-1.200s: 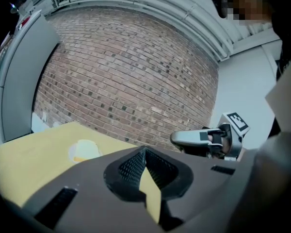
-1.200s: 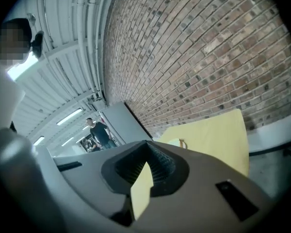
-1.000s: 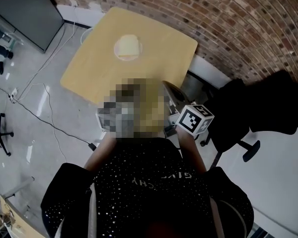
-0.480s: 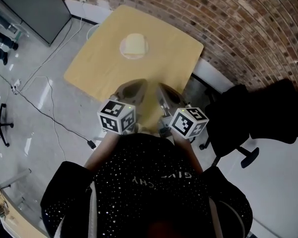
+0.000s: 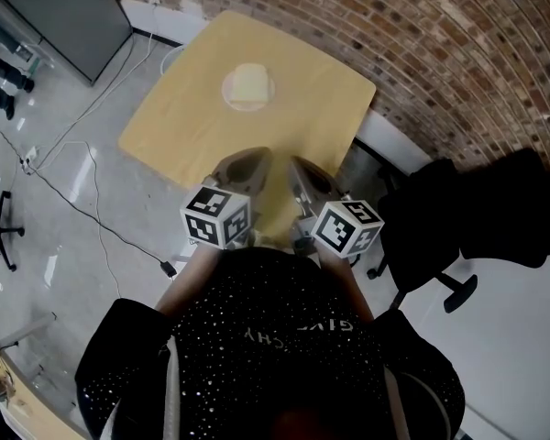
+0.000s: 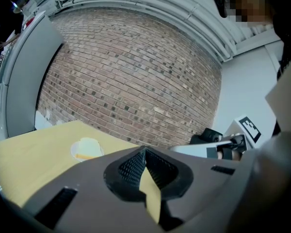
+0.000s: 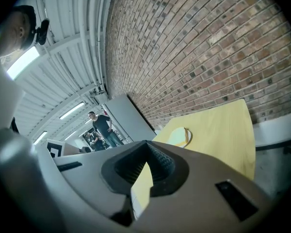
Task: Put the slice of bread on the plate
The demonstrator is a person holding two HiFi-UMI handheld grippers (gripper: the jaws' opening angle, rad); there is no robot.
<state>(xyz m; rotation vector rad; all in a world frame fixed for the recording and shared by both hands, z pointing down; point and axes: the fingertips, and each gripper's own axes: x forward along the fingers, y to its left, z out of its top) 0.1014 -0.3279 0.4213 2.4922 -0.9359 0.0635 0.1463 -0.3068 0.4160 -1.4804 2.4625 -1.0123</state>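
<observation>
A pale slice of bread [image 5: 248, 84] lies on a small white plate [image 5: 229, 98] at the far middle of the yellow table [image 5: 183, 126]. The left gripper view shows the bread [image 6: 88, 146] on its plate [image 6: 76, 155] far ahead to the left. The right gripper view has that bread [image 7: 177, 136] ahead at centre. My left gripper [image 5: 245, 161] and right gripper [image 5: 300, 169] hover side by side over the table's near edge, close to my body and far from the plate. Both are shut, with nothing held.
A brick wall [image 5: 440, 44] runs behind the table. A black office chair [image 5: 440, 236] stands to the right, a grey cabinet [image 5: 55, 7] to the far left, and cables [image 5: 82, 200] trail across the floor. A person [image 7: 101, 125] stands far off in the right gripper view.
The head view has shifted slightly. A blur patch that covered the left gripper a second ago is gone. Both grippers stay in place and shut.
</observation>
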